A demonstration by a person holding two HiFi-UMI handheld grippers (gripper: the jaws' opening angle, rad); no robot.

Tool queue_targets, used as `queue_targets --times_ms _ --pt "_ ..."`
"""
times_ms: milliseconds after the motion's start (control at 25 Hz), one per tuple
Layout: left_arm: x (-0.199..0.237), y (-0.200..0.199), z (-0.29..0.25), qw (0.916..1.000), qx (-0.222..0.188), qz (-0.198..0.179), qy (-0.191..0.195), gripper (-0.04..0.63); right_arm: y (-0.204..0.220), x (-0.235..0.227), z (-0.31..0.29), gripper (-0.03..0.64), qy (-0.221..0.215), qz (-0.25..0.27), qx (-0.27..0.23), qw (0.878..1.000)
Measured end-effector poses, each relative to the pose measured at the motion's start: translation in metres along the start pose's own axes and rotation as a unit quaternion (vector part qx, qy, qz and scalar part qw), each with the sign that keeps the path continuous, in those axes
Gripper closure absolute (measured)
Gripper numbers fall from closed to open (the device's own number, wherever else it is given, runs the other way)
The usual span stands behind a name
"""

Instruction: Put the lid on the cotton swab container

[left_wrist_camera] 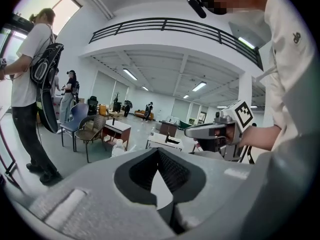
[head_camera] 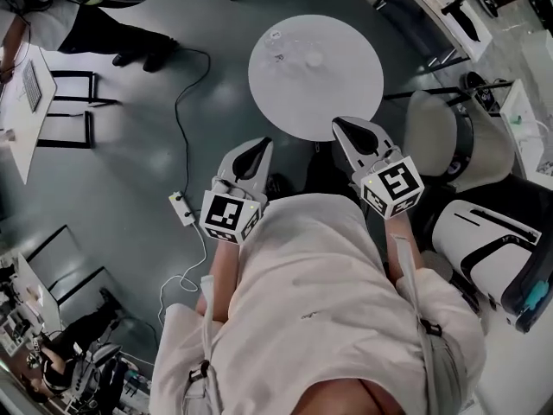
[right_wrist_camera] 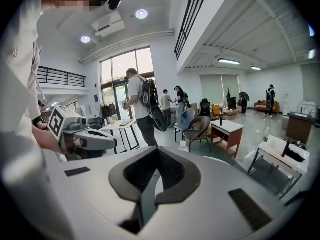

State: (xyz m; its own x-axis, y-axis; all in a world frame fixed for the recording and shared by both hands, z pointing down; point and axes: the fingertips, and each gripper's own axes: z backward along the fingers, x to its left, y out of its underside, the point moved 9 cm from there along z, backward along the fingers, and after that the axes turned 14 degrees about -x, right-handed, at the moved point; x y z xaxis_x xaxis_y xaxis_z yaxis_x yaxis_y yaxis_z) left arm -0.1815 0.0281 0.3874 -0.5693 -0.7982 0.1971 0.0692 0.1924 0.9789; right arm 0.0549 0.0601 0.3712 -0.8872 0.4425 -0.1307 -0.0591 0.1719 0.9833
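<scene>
- While the person stands back from the round table [head_camera: 346, 102], the task's things look to be lying on its top: a small clear item [head_camera: 276, 35] near the far rim and a rounder clear item [head_camera: 312, 57] just beside it, well apart from both grippers.
- I take them for the cotton swab container and its lid, but they are too small for me to say which is which.
- Judging by that, both should be light, thin plastic, stiff but smooth, so they may skate on the tabletop or slip from a pinch.
- My guess is that the lid wants a gentle hold across its rim, kept level, with the other gripper steadying the container's side wall low down.
- As for the left gripper [head_camera: 259, 150], it is held close to the person's body, jaws brought together at the tips, with nothing between them.
- Likewise the right gripper [head_camera: 346, 128] is closed and empty, pointing towards the table without touching it.
</scene>
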Motion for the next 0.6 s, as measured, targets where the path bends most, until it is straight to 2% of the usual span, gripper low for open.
queue_targets --times_ms 360,600 --pt "-0.006 0.009 0.042 0.9966 0.000 -0.010 0.081 0.586 0.009 0.075 0.045 0.611 0.049 -0.002 -0.058 0.997" --pt "-0.028 0.018 0.054 0.9953 -0.006 0.003 0.096 0.586 0.015 0.097 0.082 0.611 0.053 -0.003 -0.079 0.995"
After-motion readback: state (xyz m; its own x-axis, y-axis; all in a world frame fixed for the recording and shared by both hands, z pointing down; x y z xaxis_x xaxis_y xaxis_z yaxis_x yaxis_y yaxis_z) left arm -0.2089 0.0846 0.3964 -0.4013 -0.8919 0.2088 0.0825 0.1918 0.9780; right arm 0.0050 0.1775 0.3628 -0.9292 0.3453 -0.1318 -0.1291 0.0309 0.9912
